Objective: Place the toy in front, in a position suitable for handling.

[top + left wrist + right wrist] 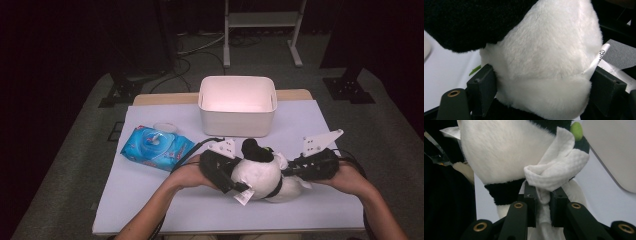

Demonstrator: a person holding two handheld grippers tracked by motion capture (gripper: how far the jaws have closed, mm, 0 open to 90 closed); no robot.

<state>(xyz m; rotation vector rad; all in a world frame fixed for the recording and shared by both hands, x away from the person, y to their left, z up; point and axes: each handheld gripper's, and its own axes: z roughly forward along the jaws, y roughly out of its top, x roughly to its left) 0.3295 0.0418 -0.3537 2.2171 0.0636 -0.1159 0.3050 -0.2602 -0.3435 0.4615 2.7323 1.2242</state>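
**Plush panda held at both ends, wipe pressed to it**

Plush panda lies near the table's front edge, centre. Long axis runs roughly 9 to 3 o'clock across the high view; black ear end points up toward 12, paper tag hangs at 6–7. Left gripper comes in from 9 o'clock, jaws spread wide and clamped on the white body, one pad each side. Right gripper at 3 o'clock, jaws nearly together, pinching a folded white wipe that touches the panda's side. White bin stands at 12, near. Blue wipes pack at 10 o'clock, apart from the toy.
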